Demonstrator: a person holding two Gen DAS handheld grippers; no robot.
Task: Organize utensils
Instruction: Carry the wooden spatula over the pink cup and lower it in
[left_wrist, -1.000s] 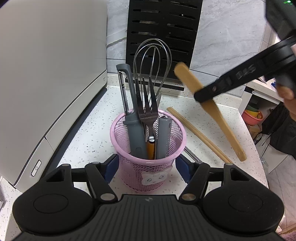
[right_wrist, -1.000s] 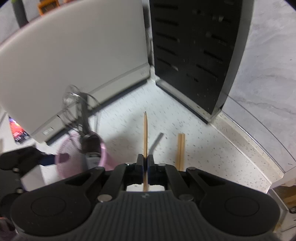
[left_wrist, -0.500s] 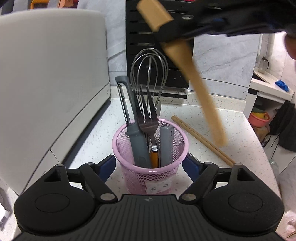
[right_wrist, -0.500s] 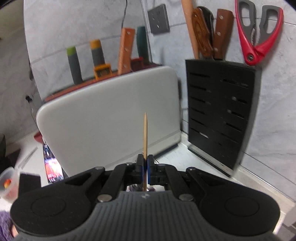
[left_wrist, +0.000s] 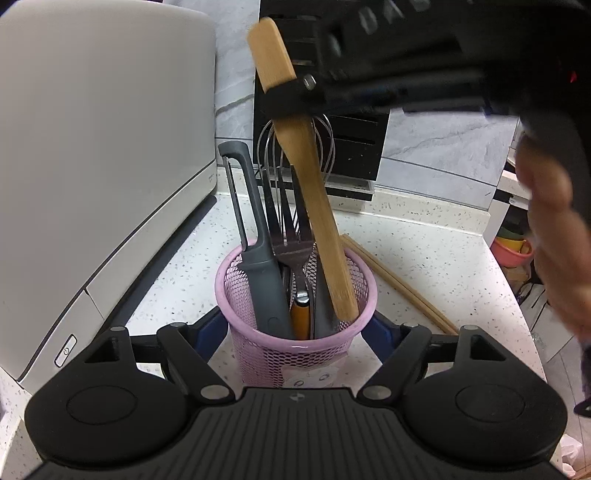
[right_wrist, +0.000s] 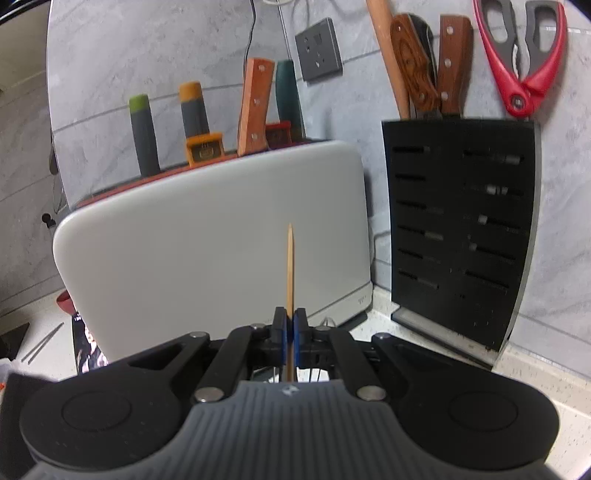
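spatula (left_wrist: 310, 192) first: wooden, tilted, its lower end already inside the pink cup (left_wrist: 295, 354), upper part clenched edge-on in my right gripper (right_wrist: 290, 334). my left gripper (left_wrist: 295, 332) straddles the cup, blue pads at either side of the mesh; i cannot tell whether they press on it or only stand beside it.

in the cup stand a grey peeler (left_wrist: 255, 243), a fork (left_wrist: 291, 236), a whisk (left_wrist: 295, 147) and an orange-handled piece i cannot identify. so i judge the sorting well along: the spatula needs only lowering and letting go. a pair of chopsticks (left_wrist: 399, 284) lies on the counter (left_wrist: 424, 240) just right of the cup, apparently left to gather. thin metal sticks show far off at the left edge of the right view; too small to name.

the counter is white speckled stone. a grey appliance (left_wrist: 103, 147) stands to the left, a black knife block (right_wrist: 458, 229) in the corner with wooden handles and red scissors (right_wrist: 521, 55) above, grey marble wall behind.
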